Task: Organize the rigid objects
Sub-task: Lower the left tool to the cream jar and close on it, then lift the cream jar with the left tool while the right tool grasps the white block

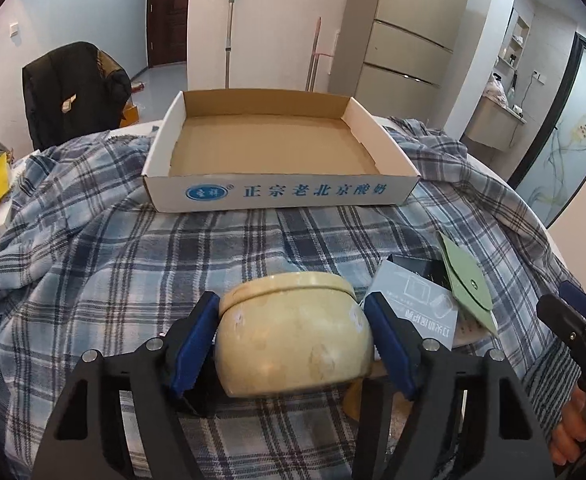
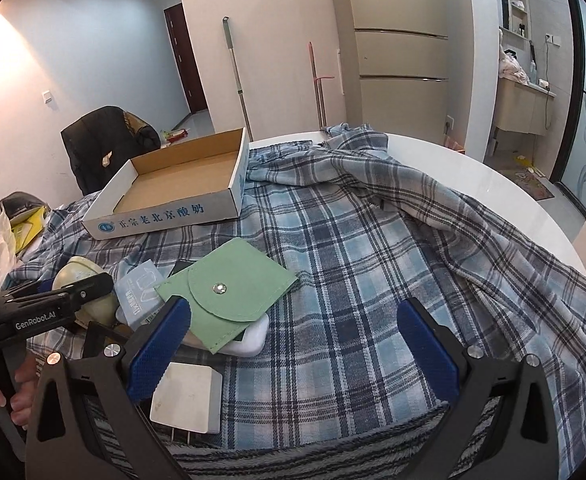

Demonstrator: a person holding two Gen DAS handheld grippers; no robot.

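We are grabbing the round cream jar (image 1: 293, 332) on the plaid cloth (image 1: 93, 248). Our left gripper (image 1: 293, 350) has its blue pads against the jar's sides. It stands upright, lid on top. Next, we lift it into the empty box (image 1: 271, 148). Our right gripper (image 2: 293, 354) is open and holds nothing.

Home dining area, tall fridge (image 1: 409, 36), mop (image 1: 229, 28) against wall, washbasin nook (image 2: 527, 92), plaid-covered table (image 2: 493, 184)

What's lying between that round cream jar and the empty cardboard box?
Only bare blue plaid cloth lies between the round cream stone jar and the white cardboard box, as the left wrist view shows.
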